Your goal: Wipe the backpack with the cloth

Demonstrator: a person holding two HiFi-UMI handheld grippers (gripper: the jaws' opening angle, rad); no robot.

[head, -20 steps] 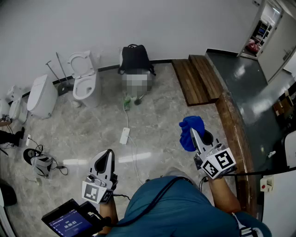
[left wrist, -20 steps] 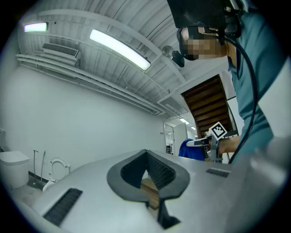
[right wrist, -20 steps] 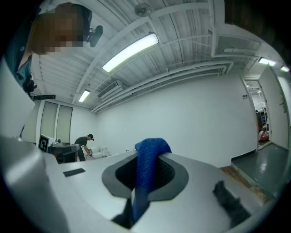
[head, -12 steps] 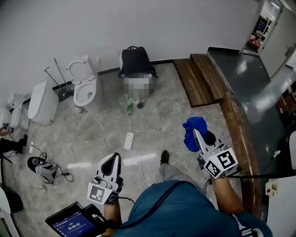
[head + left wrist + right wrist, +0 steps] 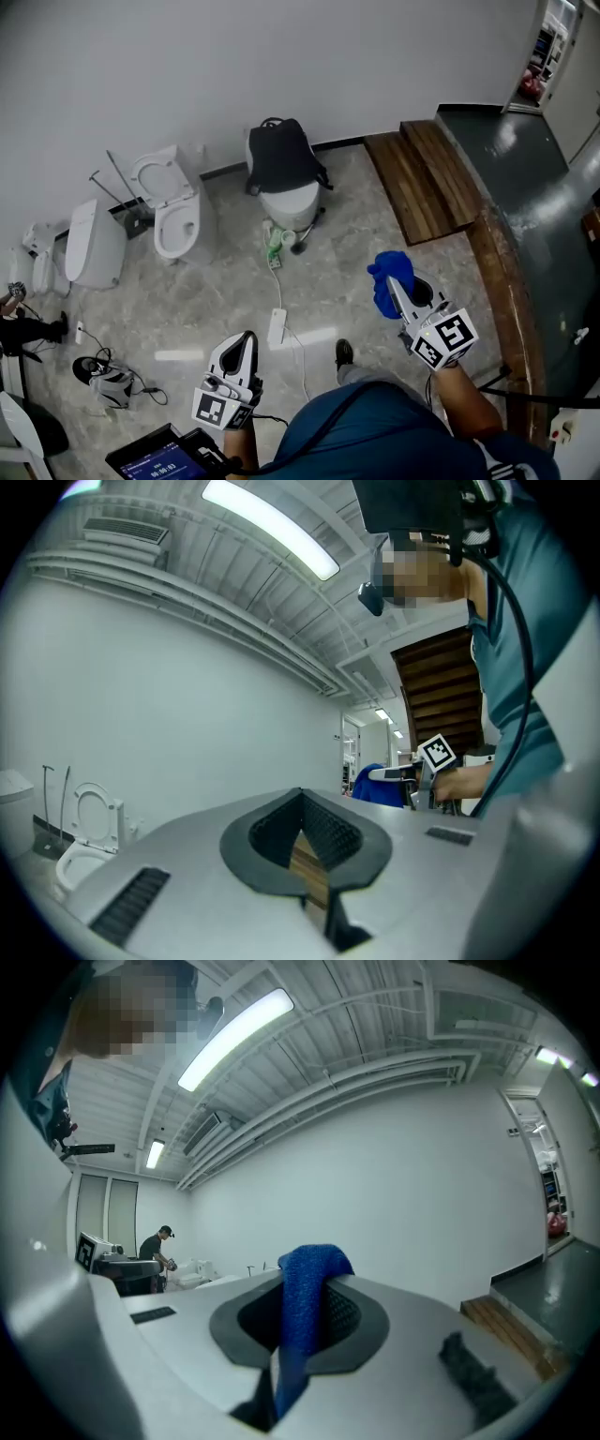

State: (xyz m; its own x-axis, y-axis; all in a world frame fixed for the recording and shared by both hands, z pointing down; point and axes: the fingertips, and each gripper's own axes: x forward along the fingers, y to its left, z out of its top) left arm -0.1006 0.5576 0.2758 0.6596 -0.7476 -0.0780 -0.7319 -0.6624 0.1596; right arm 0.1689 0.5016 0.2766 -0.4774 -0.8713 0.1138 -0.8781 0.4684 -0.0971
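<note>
Far to the left of the backpack (image 5: 281, 155), a white toilet (image 5: 94, 246) lies on its side by the wall. Nearer to the backpack, also on its left, a second toilet (image 5: 175, 214) stands w/ lid up.

The left gripper (image 5: 247, 337) is low in the head view, well apart from the backpack and a bit left of it. Its own view shows the jaws pressed together at the tips w/ nothing in between; only floor is seen through the small gap behind the tips.

A white power strip (image 5: 277, 326) lies on the marble floor between this gripper and the backpack; its cable runs toward the backpack.

The backpack is black and sits upright on a third white toilet (image 5: 289, 204) against the wall. A green bottle (image 5: 274, 246) is on the floor just in front of it.

To the right of the backpack and nearer to the person, the right gripper (image 5: 392, 281) is clenched on the blue cloth (image 5: 382, 298); the cloth hangs over the jaw tips, not touching the backpack.

Wooden planks (image 5: 427, 178) lie right of the backpack.
</note>
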